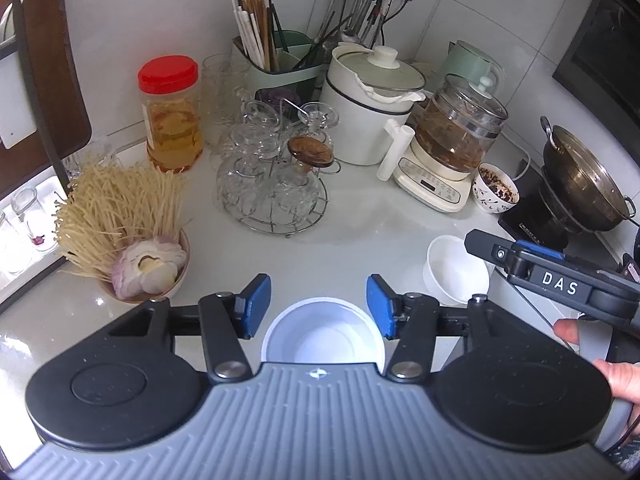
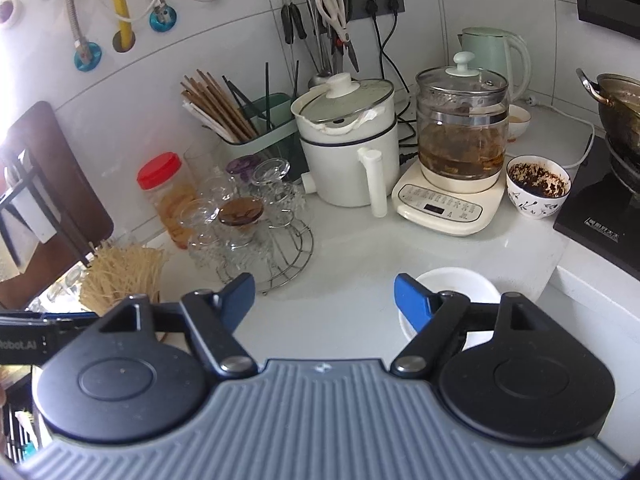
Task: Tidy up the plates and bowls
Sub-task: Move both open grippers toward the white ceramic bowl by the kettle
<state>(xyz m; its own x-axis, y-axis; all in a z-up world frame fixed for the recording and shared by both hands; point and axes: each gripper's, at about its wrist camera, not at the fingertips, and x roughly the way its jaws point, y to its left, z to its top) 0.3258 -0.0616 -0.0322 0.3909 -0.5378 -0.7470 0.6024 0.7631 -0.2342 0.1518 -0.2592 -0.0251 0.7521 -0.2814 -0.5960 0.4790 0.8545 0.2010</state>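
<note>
Left wrist view: our left gripper spread, pinching nothing; one white bowl on the counter directly below, seemingly set down. Right wrist view: our right gripper spread, empty; second bowl behind its right finger, near the counter's edge.

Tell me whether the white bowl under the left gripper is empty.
Empty: the white bowl stands upright and its bare white inside shows, nothing in it.
</note>
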